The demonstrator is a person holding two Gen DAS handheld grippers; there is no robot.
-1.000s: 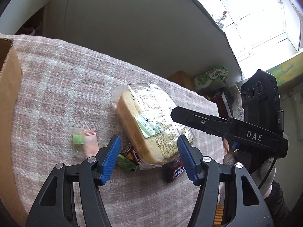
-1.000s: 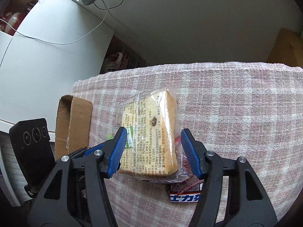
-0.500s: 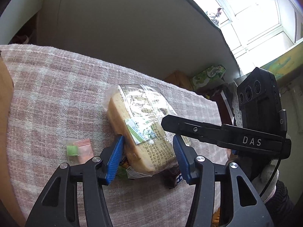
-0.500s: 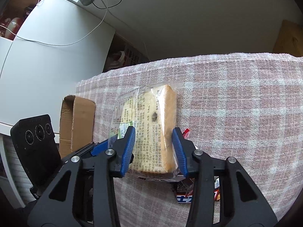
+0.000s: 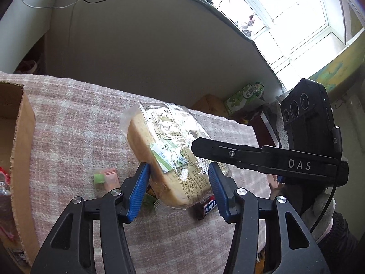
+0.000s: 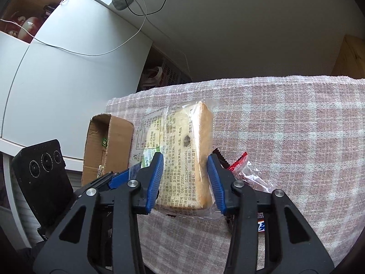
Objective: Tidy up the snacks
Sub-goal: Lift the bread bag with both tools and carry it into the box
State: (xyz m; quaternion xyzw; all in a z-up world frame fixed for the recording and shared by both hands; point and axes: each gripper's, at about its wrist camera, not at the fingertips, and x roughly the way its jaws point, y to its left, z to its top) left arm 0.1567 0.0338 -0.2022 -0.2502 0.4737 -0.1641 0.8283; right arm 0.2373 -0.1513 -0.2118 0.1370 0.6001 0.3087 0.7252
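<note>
Bread packet point(image 5: 173, 159) sits clamped between both grippers' blue fingers point(image 5: 139, 189), above the tablecloth point(image 5: 68, 137).

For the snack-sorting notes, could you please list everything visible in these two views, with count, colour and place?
bread pack: one, golden loaf in clear wrap, tilted, one end off the cloth, gripped by both grippers
checked tablecloth: one, pink and white, covering the table
cardboard box: one, brown, open, at the table's edge
candy pouch: one, clear with green and pink sweets, on the cloth beside the bread
chocolate bar: one, dark wrapper, under the bread's near end
red-edged snack bag: one, clear, right of the bread
left hand-held gripper: black, blue pads, clamped on the bread
right hand-held gripper: same, clamped on the bread
</note>
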